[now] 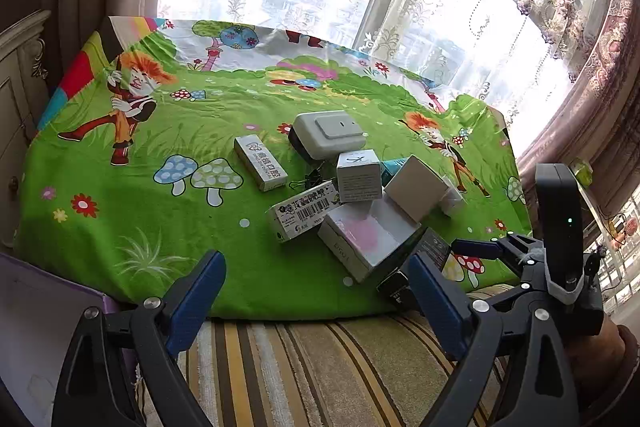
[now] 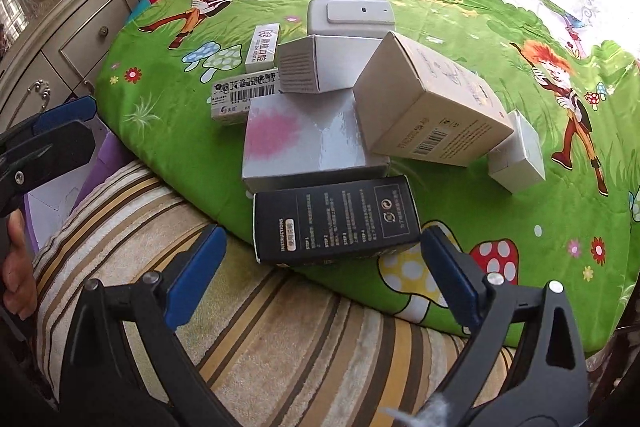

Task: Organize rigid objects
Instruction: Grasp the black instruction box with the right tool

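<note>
Left gripper wide apart, empty, near jumbled boxes on green cartoon cloth

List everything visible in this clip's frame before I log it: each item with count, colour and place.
Black box: 1, black with pale print, nearest edge of the cloth.
Glossy box: 1, white with a pink blotch, behind the black box.
Beige carton: 1, tilted, leaning on the glossy box.
Small white box: 1, right of the carton.
Grey cube box: 1, on the pile's far side.
Barcode box: 1, white, left of pile.
Long white box: 1, lying apart at left.
Rounded white case: 1, farthest back.
Binder clips: black, count unclear.
Cartoon cloth: 1, green.
Striped cover: 1, beige and brown.
Left gripper: jaws open.
Right gripper: jaws open.
</note>
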A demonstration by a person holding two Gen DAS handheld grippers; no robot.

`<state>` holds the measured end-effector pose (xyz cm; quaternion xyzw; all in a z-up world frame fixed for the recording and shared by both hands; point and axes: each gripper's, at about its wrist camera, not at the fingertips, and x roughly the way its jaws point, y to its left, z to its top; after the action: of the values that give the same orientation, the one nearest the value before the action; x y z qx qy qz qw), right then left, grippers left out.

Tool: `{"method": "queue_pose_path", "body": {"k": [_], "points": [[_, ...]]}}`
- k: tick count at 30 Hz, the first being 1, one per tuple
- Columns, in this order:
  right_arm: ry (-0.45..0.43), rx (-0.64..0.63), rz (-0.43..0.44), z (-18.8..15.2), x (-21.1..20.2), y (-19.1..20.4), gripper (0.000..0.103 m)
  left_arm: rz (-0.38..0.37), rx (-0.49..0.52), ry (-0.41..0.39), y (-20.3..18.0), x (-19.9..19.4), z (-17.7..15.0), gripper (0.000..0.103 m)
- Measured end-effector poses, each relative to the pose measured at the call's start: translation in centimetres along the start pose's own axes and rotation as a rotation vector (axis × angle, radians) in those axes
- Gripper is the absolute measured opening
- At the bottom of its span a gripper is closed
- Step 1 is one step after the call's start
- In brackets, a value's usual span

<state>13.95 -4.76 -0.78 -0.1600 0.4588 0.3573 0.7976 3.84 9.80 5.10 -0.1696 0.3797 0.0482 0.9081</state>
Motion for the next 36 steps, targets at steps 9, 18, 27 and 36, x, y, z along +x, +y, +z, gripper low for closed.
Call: {"method": "queue_pose_path", "body": {"k": [9,18,27,36], "points": [[-0.012,0.050,0.033,-0.1,-0.3,-1.4,0.100,-0.005,0.027,0.022,-1.0,1.3,0.7,0.093],[0.014,-0.090,0.054,0.2,0.5,-0.2,0.100,-0.024,0.067,0.025,-2.0,2.3,1.9,0.093],[0.038,-0.089,0.109,-0.5,1.9,-0.6,0.087,-0.062,0.145,0.013,-3.9,4.1,4.7,0.093],[-0.087,0.184,0.029,-2.3,-1.5,-5.0,0.087,-0.154,0.336,0.055,-8.7,6.3,6.2,0.093]]}}
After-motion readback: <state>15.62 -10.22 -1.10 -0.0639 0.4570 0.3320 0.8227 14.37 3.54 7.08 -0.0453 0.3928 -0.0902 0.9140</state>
